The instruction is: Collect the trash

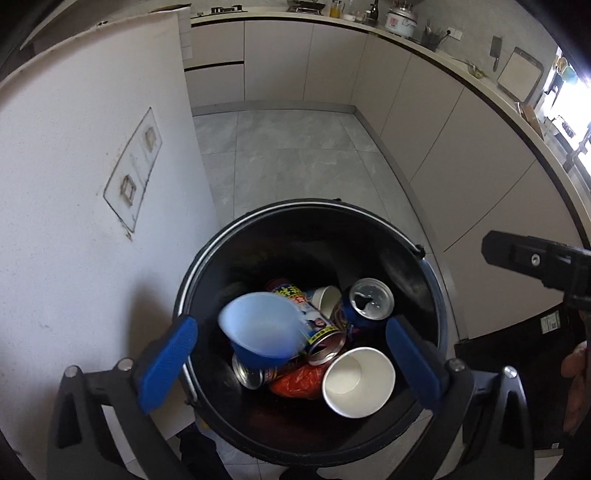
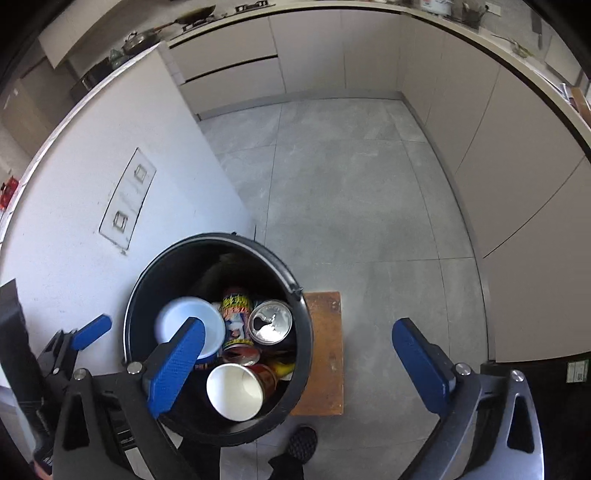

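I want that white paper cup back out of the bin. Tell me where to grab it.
Pinch the white paper cup by its rim, coming straight down from above: it lies on top of the pile in the black bin, mouth open upward and tilted, with wall exposed for one finger inside, one outside.

A kitchen with a grey tiled floor (image 2: 351,206). Beige handleless cabinets (image 1: 280,62) run along the far wall and turn down the right side under a pale counter (image 1: 443,55). On the counter stand a rice cooker (image 1: 400,22), bottles and a cutting board (image 1: 519,74). Bright daylight comes from a window (image 1: 570,107) at right. A white panel (image 1: 92,184) stands at left. A small wooden stool (image 2: 325,350) sits on the floor.
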`<act>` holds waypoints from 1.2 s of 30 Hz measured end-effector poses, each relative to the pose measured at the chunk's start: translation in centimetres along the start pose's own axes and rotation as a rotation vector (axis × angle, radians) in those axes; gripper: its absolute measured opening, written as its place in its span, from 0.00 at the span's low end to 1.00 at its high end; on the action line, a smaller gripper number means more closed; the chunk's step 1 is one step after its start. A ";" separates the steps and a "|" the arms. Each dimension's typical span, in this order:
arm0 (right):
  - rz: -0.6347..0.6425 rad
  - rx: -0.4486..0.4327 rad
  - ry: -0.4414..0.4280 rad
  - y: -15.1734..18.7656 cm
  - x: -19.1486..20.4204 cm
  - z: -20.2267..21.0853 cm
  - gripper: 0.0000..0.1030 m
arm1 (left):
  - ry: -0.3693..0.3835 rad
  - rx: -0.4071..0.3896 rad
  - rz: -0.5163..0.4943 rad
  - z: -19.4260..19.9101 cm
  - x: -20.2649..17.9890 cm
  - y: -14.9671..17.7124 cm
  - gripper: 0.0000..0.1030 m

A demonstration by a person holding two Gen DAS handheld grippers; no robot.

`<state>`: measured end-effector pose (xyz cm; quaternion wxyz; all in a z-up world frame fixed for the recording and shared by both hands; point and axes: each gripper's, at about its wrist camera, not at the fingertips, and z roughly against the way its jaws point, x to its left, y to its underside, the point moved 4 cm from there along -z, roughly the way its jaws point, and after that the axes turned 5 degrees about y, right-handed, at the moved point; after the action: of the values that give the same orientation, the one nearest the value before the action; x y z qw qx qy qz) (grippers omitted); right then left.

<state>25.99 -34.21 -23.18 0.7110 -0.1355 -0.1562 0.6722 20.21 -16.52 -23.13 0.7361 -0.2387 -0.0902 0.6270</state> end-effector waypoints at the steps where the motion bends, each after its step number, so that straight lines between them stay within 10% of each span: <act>1: -0.009 0.002 0.005 0.0 -0.2 -0.1 1.00 | -0.002 -0.003 -0.002 0.2 0.0 0.0 1.00; 14: 0.032 0.000 0.025 0.6 -0.9 1.2 1.00 | -0.041 -0.019 0.001 2.9 0.3 -0.2 1.00; 36: 0.105 -0.148 0.052 7.9 6.2 18.4 1.00 | -0.022 -0.200 -0.039 21.5 1.6 2.7 1.00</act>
<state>11.61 -27.91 -9.30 0.6666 -0.2130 -0.1793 0.6914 8.82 -9.64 -5.99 0.7195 -0.3020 -0.1650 0.6032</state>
